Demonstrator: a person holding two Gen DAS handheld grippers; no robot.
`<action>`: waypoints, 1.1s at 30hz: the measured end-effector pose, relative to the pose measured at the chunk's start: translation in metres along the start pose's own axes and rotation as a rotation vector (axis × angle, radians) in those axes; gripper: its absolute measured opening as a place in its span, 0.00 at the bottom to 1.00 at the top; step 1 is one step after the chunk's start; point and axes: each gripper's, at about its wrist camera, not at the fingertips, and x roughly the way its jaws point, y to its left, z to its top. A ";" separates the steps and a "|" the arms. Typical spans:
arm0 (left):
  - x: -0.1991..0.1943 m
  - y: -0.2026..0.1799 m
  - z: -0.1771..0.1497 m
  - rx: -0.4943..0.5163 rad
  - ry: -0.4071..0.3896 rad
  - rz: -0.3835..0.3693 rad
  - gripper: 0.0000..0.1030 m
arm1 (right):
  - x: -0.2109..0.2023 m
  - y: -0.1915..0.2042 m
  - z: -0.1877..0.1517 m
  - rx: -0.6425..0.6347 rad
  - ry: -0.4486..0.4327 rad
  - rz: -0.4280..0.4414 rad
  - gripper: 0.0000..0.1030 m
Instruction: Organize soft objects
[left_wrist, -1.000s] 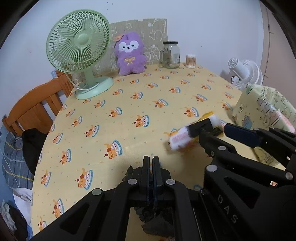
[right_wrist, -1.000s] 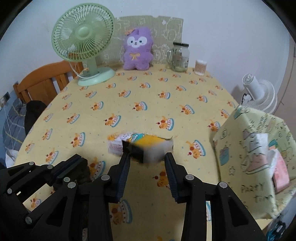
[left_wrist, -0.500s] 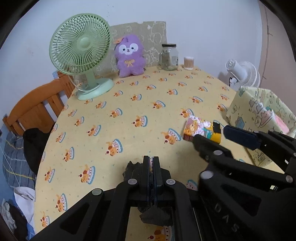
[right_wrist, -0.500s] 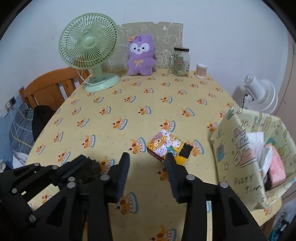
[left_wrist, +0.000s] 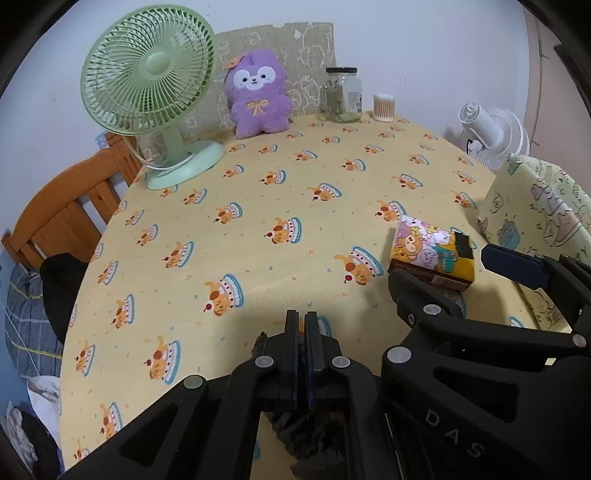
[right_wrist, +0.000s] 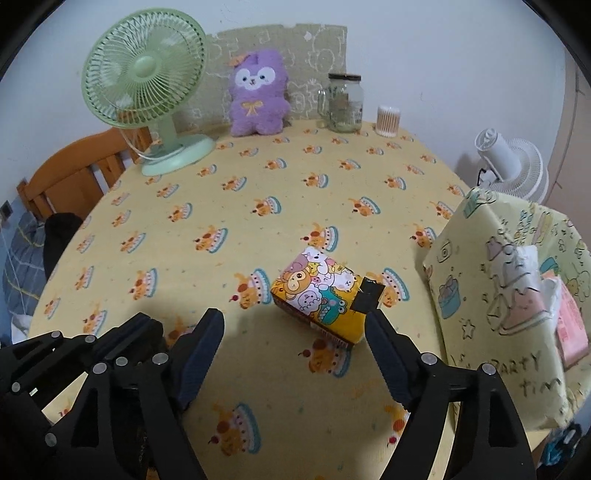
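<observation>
A yellow cartoon-print tissue packet (right_wrist: 321, 295) (left_wrist: 432, 251) lies on the cake-patterned tablecloth (right_wrist: 258, 184). My right gripper (right_wrist: 293, 321) (left_wrist: 458, 269) hovers just behind it. Its jaws are opening wide, and the packet sits between and just past the fingertips, with no pad pressing on it. My left gripper (left_wrist: 304, 321) is shut, low at the table's near edge. A dark crumpled soft thing (left_wrist: 314, 435) shows right under its fingers; I cannot tell whether it is pinched. A purple plush (right_wrist: 256, 99) sits upright at the back.
A yellow printed bag (right_wrist: 498, 295) stands open at the right with packets inside. At the back are a green fan (right_wrist: 147, 92), a glass jar (right_wrist: 345, 103) and a cotton-swab tub (right_wrist: 388, 120). A white fan (right_wrist: 513, 166) is far right, a wooden chair (right_wrist: 74, 173) left.
The right gripper held the packet off the table a second ago. It has let go and its jaws have spread; the packet now lies on the cloth. The left gripper stayed shut.
</observation>
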 end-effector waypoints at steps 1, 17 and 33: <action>0.003 0.000 0.001 0.002 0.005 0.000 0.00 | 0.004 -0.002 0.001 0.004 0.009 0.001 0.80; 0.040 0.012 0.013 -0.029 0.051 -0.010 0.06 | 0.045 -0.002 0.015 -0.019 -0.003 -0.069 0.95; 0.053 0.001 0.030 0.013 0.049 0.014 0.09 | 0.063 -0.010 0.031 0.018 0.015 -0.110 1.00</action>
